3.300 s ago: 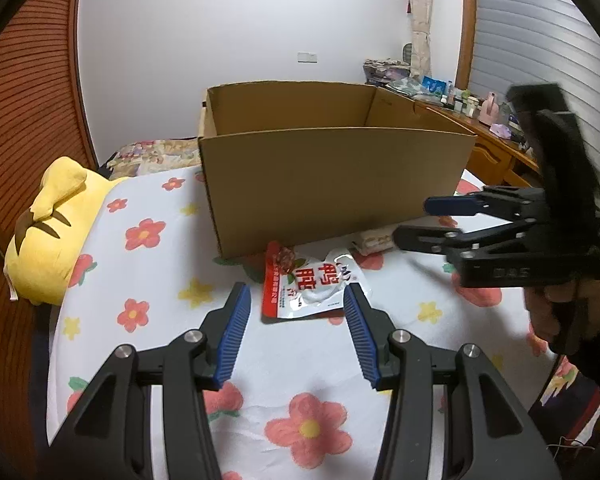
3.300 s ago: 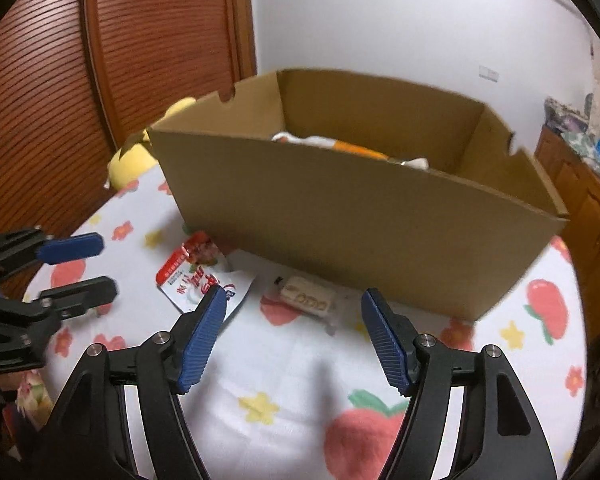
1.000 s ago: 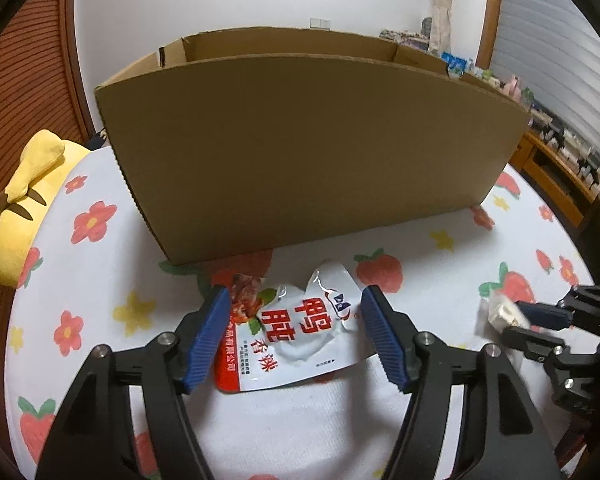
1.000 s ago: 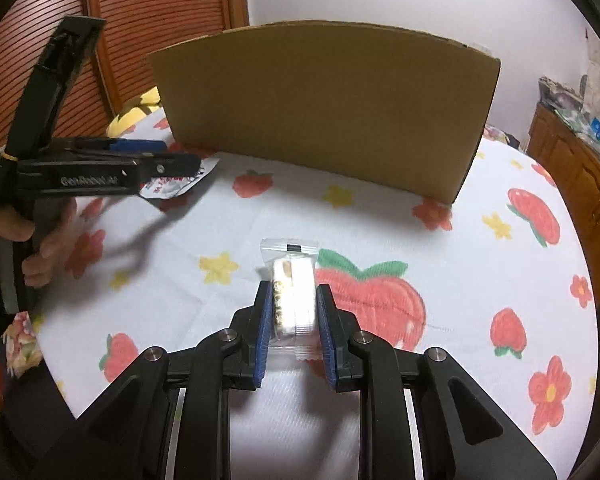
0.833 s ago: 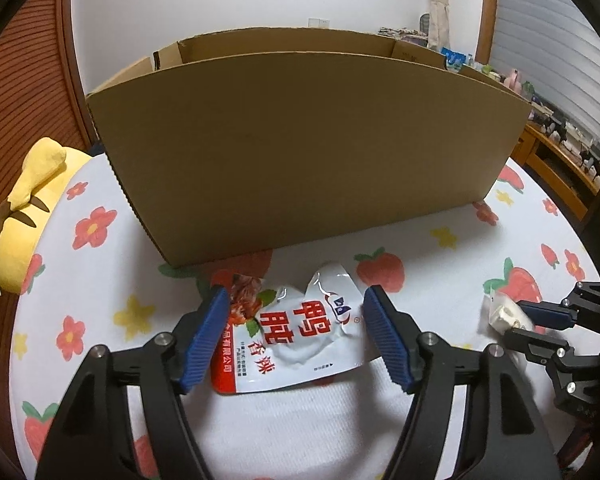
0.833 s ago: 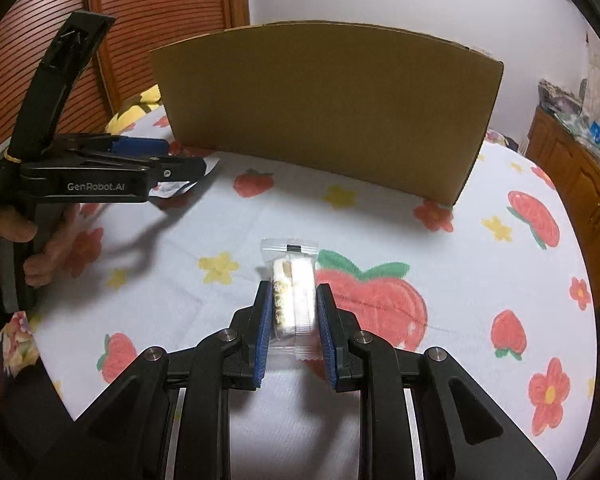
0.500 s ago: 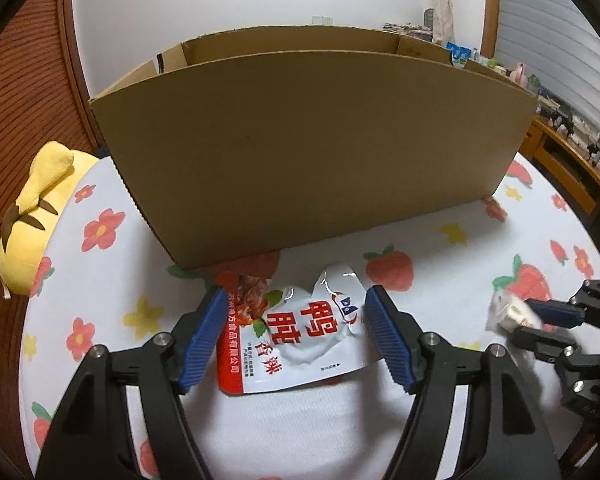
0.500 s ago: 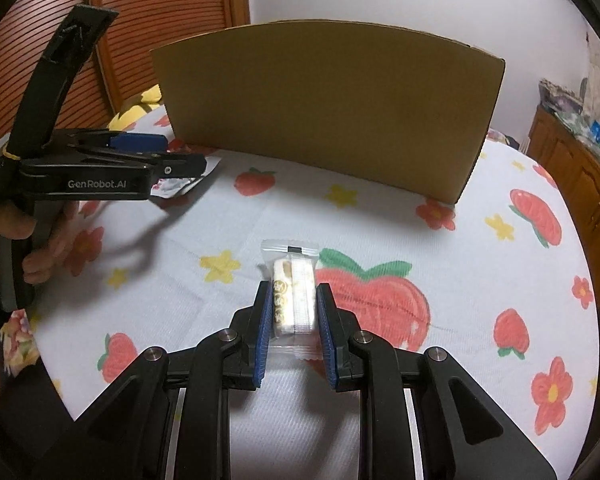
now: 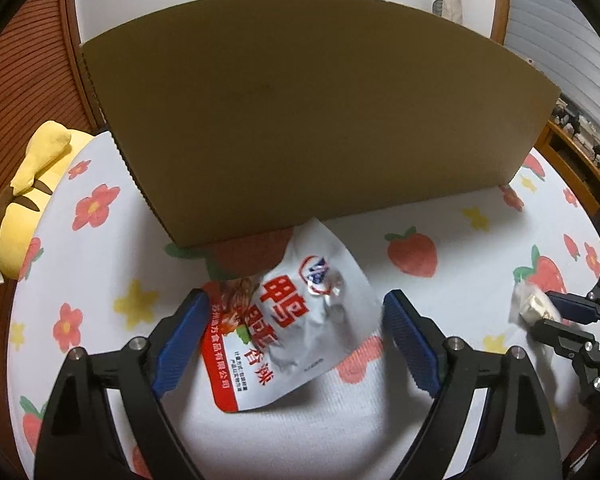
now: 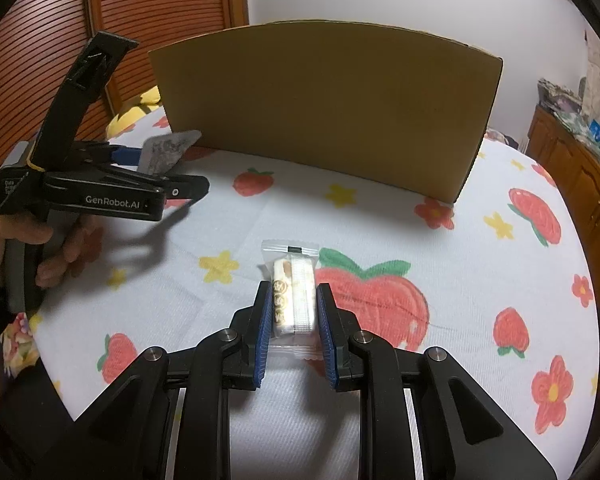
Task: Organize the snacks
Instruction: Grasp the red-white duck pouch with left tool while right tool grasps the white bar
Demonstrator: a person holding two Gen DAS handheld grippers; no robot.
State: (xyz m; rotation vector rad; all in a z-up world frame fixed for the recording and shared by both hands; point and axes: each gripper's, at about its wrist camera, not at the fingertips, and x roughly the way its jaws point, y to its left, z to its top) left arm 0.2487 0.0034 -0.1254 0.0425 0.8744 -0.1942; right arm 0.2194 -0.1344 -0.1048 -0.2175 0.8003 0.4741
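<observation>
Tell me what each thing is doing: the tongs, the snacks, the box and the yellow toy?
Left tongs: open, one finger on each side of the silver pouch.
Right tongs: shut on the small wrapped snack.
Silver pouch: crumpled, far corner tipped up by the box.
Small wrapped snack: sealed, pinched between the tongs.
Cardboard box: standing upright, inside hidden.
Yellow plush toy: lying at the edge.
</observation>
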